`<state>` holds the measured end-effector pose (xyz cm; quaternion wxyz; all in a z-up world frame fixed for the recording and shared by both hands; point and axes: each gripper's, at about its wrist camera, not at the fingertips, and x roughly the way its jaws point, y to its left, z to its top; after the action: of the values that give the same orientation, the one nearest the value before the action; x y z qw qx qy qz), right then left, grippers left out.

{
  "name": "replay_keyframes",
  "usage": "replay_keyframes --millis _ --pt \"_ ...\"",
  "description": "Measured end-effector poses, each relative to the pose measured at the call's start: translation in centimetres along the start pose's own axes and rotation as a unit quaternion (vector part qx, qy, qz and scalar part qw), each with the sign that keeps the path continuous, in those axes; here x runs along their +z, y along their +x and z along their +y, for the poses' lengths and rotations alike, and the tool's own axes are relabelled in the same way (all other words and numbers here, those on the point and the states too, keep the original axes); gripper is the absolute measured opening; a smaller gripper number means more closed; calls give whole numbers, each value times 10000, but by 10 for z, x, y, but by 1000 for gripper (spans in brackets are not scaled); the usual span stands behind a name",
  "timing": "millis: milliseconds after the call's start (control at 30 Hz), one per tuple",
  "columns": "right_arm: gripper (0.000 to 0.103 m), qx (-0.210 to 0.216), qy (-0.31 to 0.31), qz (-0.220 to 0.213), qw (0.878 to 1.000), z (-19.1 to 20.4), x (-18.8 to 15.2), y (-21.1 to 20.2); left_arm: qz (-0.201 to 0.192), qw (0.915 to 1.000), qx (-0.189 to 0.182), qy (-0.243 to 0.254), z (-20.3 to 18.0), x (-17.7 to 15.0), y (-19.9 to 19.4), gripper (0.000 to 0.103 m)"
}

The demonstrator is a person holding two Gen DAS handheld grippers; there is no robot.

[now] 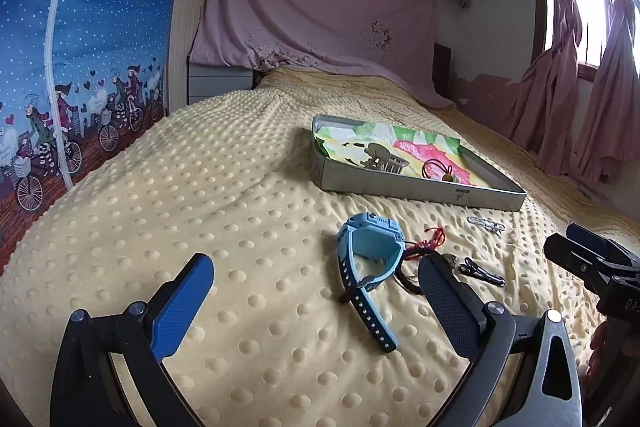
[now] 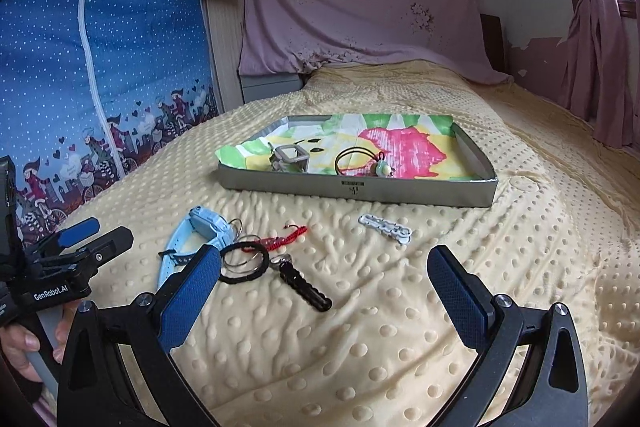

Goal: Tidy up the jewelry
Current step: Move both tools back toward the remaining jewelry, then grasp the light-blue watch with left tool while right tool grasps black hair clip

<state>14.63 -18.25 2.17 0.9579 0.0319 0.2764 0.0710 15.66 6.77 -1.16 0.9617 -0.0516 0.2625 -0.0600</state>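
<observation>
Both grippers hover over the bed (image 2: 400, 327) with fingers wide apart and nothing held: the left gripper (image 1: 316, 275) faces the blue watch (image 1: 370, 247), the right gripper (image 2: 324, 267) the black clip (image 2: 306, 285). The tray (image 2: 360, 189) beyond already holds a claw clip (image 2: 290, 159) and a hair tie (image 2: 362, 157). The loose pieces lie crowded: black loop (image 2: 244, 263), key rings (image 2: 240, 259) and red cord (image 2: 286, 237) touch or overlap, so one grab may drag its neighbours (or drop them short). The white clip (image 2: 386, 229) lies flat in soft blanket, where fingers may pinch fabric instead.
</observation>
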Motion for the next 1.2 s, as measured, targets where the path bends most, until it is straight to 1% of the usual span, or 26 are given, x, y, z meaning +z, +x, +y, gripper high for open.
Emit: replay_keyframes --millis 100,267,300,333,400,433,467,533,567,600,633,667,733,767,833,867,933,1067,1133,1200 --pt "101 34 -22 140 9999 1 -2 7 213 9997 -129 -34 2 -1 10 103" --pt "101 120 25 523 9986 0 -6 25 476 9982 -364 -9 1 0 23 102" --pt "98 147 31 583 9982 -1 -7 29 512 9979 -407 -4 1 0 25 99" --pt "95 177 30 640 9978 -1 -7 32 555 9974 -457 2 1 0 28 93" --pt "82 242 14 748 9969 0 -9 38 670 9961 -567 -27 1 1 34 86" --pt "80 275 3 803 9964 1 -10 41 720 9954 -626 -60 2 1 36 82" --pt "76 309 -9 842 9960 2 -11 44 761 9947 -681 -94 2 2 39 80" --pt "68 370 -34 885 9954 4 -11 48 816 9934 -787 -173 3 3 43 72" --pt "60 392 -44 911 9951 5 -12 50 834 9928 -836 -208 3 4 44 70" --pt "54 413 -52 947 9946 6 -12 52 843 9923 -876 -241 3 4 46 66" --pt "52 433 -53 987 9942 6 -12 55 865 9917 -916 -274 3 5 48 59" --pt "49 447 -60 1015 9938 6 -13 57 903 9909 -947 -307 3 5 50 55" --pt "45 464 -94 1074 9931 8 -14 61 986 9898 -966 -357 2 6 56 43" --pt "43 480 -122 1105 9926 10 -14 63 1024 9891 -989 -385 2 6 58 41" --pt "40 504 -184 1168 9917 12 -14 67 1090 9879 -1011 -431 2 6 62 33" --pt "38 518 -206 1212 9911 13 -15 69 1118 9875 -1020 -440 2 6 64 31" --pt "37 543 -223 1314 9896 15 -16 74 1173 9866 -1046 -439 0 5 66 23" --pt "34 588 -148 1483 9871 13 -20 83 1168 9864 -1054 -467 -1 4 67 22" --pt "32 597 -114 1506 9867 12 -21 84 1175 9861 -1078 -474 -2 3 67 18" --pt "25 600 -78 1503 9868 11 -22 84 1181 9859 -1097 -450 -4 3 67 16"
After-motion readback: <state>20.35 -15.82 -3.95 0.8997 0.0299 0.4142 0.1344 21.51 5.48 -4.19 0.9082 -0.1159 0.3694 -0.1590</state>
